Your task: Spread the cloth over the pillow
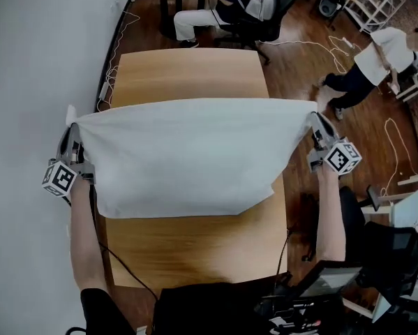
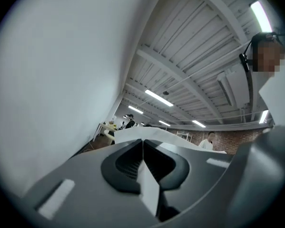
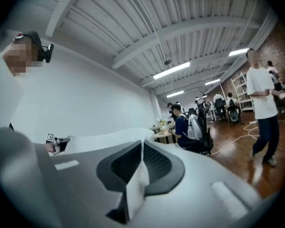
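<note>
A white cloth (image 1: 188,155) hangs stretched above the wooden table (image 1: 188,72), its top edge taut between my two grippers. My left gripper (image 1: 75,137) is shut on the cloth's upper left corner, beside the white wall. My right gripper (image 1: 315,128) is shut on the upper right corner, past the table's right edge. In the left gripper view a fold of cloth (image 2: 150,186) is pinched between the closed jaws of the left gripper (image 2: 142,148). The right gripper view shows the same, with cloth (image 3: 136,186) in the right gripper (image 3: 142,148). No pillow shows; the cloth hides the table's middle.
A white wall (image 1: 27,61) runs close along the left. A seated person (image 1: 226,9) is at a far desk, another person (image 1: 376,58) stands at the right. Cables (image 1: 397,145) lie on the wood floor. A black chair (image 1: 390,253) stands at lower right.
</note>
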